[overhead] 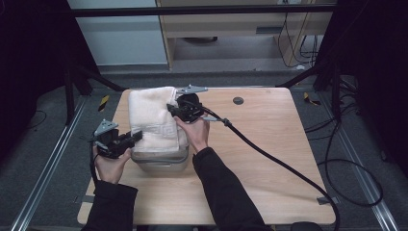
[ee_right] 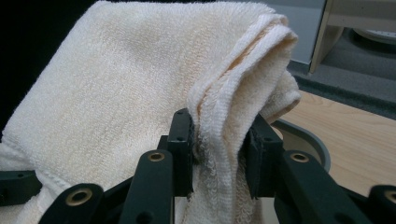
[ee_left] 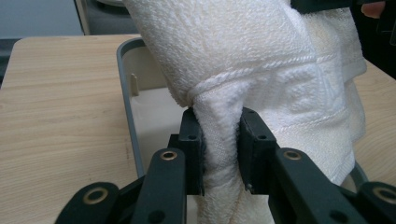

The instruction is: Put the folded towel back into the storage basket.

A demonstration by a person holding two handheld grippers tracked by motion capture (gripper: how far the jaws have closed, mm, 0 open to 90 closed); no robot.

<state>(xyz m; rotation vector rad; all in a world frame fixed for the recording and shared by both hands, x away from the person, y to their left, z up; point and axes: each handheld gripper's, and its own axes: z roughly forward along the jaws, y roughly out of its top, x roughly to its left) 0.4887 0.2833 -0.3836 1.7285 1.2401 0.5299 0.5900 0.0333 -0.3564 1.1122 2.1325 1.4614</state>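
Two grippers are being used to hold one folded white towel point(overhead: 151, 118) over a grey bin point(overhead: 161, 162). A bunched fold is being pinched between the left gripper point(ee_left: 219, 144) fingers, and the layered edge is being clamped between the right gripper point(ee_right: 219, 149) fingers. For a clean drop, both grips are best being kept firm and level while the towel is being lowered inside the rim, above the wooden table point(overhead: 269, 144).
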